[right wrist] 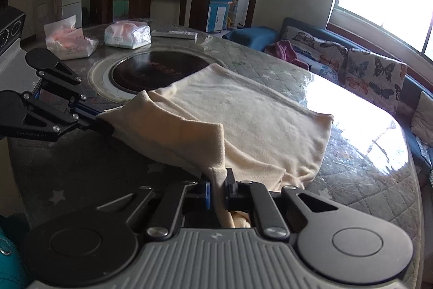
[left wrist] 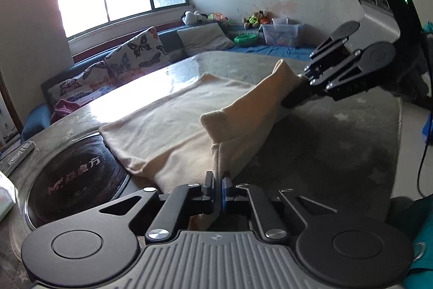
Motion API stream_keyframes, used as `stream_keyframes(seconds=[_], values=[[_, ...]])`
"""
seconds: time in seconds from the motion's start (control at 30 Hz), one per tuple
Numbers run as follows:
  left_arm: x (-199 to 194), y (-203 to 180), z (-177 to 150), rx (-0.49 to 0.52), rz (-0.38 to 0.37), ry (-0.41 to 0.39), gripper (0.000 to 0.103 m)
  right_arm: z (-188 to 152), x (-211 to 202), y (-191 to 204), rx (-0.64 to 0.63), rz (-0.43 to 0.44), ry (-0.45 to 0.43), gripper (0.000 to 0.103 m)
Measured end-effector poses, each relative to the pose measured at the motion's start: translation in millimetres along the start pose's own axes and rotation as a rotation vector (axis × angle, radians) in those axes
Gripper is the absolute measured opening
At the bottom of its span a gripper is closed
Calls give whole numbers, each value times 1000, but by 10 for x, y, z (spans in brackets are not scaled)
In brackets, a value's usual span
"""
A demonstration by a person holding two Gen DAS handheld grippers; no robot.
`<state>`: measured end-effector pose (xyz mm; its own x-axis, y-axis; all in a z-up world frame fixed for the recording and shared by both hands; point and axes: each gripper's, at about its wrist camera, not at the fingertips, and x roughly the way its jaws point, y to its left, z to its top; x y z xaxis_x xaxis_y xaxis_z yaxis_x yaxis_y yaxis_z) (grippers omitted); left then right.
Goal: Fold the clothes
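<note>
A cream garment [left wrist: 167, 121] lies flat on the round table, its near edge lifted into a raised fold. In the left wrist view my left gripper [left wrist: 218, 186] is shut on one corner of that edge, the cloth pinched between its pads. My right gripper [left wrist: 295, 96] grips the other end of the lifted edge further right. The right wrist view has the garment [right wrist: 257, 113] spread ahead, with my right gripper [right wrist: 217, 186] shut on a bunched fold of it. There my left gripper [right wrist: 105, 123] reaches in from the left, its tips buried in the cloth.
A dark round hob [right wrist: 151, 72] is set into the table [right wrist: 365, 180], partly under the garment. Two tissue packs [right wrist: 127, 34] and a remote [right wrist: 174, 34] lie at the far side. A sofa with butterfly cushions [left wrist: 135, 53] runs under the window.
</note>
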<state>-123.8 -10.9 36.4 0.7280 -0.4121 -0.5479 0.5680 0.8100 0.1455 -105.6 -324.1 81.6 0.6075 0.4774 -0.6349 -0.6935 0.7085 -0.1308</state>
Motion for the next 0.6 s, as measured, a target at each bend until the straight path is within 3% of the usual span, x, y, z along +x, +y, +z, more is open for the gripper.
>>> stream_keyframes(seconds=[0.33, 0.6], values=[[-779, -276, 46, -34, -75, -25, 5, -103, -804, 329, -36, 52, -48, 8], [-650, -96, 225, -66, -58, -29, 5, 22, -835, 353, -50, 49, -34, 7]])
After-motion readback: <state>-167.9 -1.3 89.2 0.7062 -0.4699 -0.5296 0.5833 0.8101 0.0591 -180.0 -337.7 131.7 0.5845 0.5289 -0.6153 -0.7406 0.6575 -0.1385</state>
